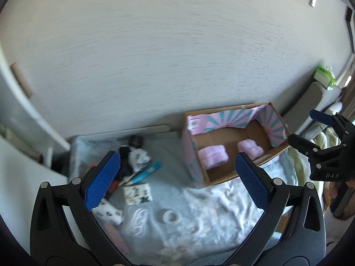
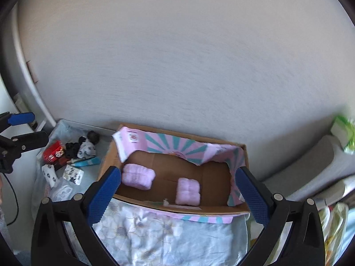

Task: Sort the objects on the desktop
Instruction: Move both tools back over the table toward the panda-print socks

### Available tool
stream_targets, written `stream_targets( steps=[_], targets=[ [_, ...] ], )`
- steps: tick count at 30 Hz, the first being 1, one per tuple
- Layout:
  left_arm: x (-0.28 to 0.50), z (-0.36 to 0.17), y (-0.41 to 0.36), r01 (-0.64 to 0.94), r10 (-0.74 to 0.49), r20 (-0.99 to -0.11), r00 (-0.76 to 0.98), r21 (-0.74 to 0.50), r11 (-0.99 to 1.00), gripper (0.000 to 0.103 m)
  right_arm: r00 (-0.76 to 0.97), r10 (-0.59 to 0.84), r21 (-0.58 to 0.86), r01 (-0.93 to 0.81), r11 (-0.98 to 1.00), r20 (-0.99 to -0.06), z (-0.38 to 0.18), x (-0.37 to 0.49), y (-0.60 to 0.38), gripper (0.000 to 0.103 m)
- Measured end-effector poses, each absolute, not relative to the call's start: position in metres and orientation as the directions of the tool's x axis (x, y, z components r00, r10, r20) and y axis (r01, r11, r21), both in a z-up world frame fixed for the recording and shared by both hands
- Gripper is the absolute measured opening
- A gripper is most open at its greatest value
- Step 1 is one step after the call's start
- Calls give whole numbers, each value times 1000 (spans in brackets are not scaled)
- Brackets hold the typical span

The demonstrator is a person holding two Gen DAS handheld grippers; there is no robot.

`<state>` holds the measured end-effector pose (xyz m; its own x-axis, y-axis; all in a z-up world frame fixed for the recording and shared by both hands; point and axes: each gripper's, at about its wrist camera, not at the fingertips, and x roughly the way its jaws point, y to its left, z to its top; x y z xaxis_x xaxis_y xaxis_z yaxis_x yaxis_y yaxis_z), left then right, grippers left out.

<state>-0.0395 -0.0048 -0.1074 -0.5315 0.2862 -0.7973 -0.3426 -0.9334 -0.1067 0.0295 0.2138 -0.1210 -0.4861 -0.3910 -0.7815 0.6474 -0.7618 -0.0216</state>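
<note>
The left gripper (image 1: 177,177) hangs above the table, looking down and forward over it, its two blue-padded fingers (image 1: 102,179) spread wide with nothing between them and touching nothing. The right gripper (image 2: 177,190) is held the same way above the cardboard box (image 2: 235,210), its fingers just as wide apart and holding nothing; seen from the left wrist view it floats off to the right, clear of the box. Both views are softened by blur, so small print and fine shapes are hard to read. Inside the box lie two pink folded cloths (image 2: 138,176), apart from each other on the brown floor, with a pink-and-teal striped lining along the far walls. Left of the box, on the pale floral cloth (image 1: 199,210) that covers the table, lies a loose heap: a red pack (image 2: 53,151), black-and-white printed pieces (image 1: 139,158), a teal pen (image 1: 145,173), a small printed card box (image 1: 137,192) and a roll of clear tape (image 1: 170,216). The left fingers cover part of the heap, and what the dark items at its back are cannot be made out.
</note>
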Motion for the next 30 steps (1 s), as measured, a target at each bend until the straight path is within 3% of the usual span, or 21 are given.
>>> stream_targets(
  steps=[13,20,30],
  targets=[
    [-2,-106,-75,-191,202,-789,-580,-109,-975,103,-277,-493,138,747,-650,-825,-133,50,168,103],
    [23,-132,-109,-110,118,-833,-541,-69,-992,103,-246,-514,104,822,-559,-822,-132,68,140,103],
    [46,-187,-156,31,139,-871,-471,-174,-984,103,-107,-504,96,928,-361,-857,-153,78,81,103]
  ],
)
